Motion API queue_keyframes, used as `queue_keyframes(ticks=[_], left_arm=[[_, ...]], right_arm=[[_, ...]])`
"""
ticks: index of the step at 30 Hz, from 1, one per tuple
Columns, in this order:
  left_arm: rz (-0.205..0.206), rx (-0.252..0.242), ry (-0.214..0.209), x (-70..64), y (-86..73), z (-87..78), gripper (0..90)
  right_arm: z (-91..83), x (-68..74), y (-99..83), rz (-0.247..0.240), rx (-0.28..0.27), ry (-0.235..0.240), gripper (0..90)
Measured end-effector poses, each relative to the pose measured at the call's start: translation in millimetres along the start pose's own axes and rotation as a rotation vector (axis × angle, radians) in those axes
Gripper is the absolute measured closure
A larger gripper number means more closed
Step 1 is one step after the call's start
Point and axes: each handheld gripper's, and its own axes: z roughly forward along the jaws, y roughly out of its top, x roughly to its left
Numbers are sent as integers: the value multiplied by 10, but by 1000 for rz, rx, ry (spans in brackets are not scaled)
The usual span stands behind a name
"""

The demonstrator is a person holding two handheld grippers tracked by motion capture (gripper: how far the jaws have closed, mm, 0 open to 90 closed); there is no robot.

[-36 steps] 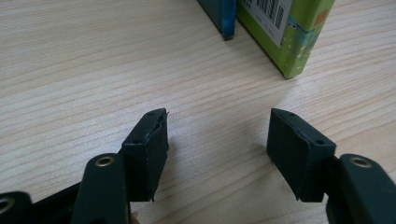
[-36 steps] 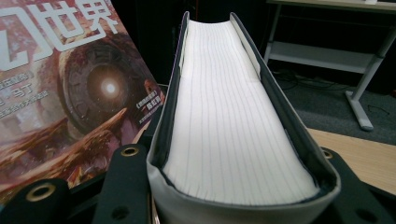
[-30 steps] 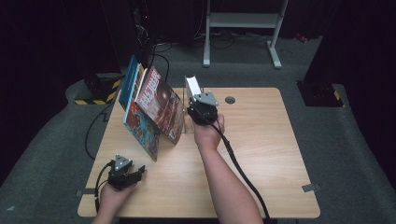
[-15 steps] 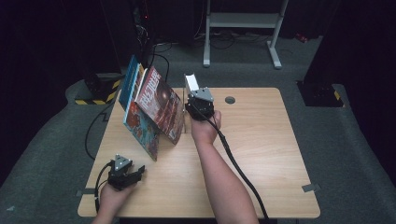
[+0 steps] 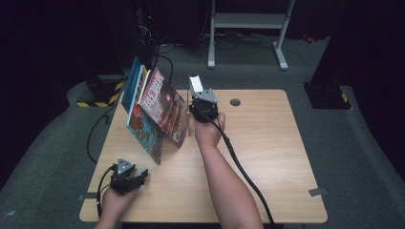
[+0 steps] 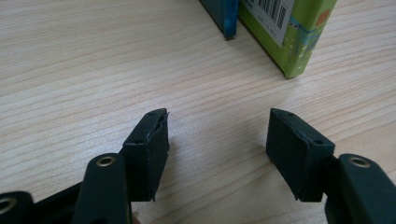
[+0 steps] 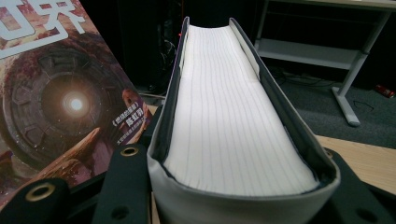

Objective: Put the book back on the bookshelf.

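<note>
Several books [image 5: 155,112] lean in a row at the table's left rear, a red-brown cover [image 7: 60,98] facing outward. My right gripper [image 5: 201,106] is shut on a thick white-paged book [image 7: 233,121], held upright just to the right of that row; its white page edge [image 5: 194,83] sticks up behind the gripper. Near the front left corner my left gripper [image 5: 138,177] rests low on the table, open, nothing between its fingers [image 6: 149,149]. A blue book edge [image 6: 223,16] and a green book corner [image 6: 289,37] stand beyond it.
The wooden table [image 5: 272,143] has a round cable hole [image 5: 235,101] at the rear. A black cable [image 5: 243,171] trails from the right gripper along the forearm. A white metal frame [image 5: 248,28] stands on the dark floor behind.
My right gripper with the white-paged book has shifted slightly left toward the leaning books. The left gripper has stayed put.
</note>
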Motion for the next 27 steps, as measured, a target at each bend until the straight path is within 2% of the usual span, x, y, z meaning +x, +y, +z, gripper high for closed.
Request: queue_keyframes(ticks=[13, 27], left_arm=[[-4, 1, -2, 0, -5, -6, 393], [-1, 3, -6, 5, -8, -12, 393]], right_arm=[[34, -29, 6, 34, -5, -16, 540], [70, -23, -7, 43, -15, -25, 538]])
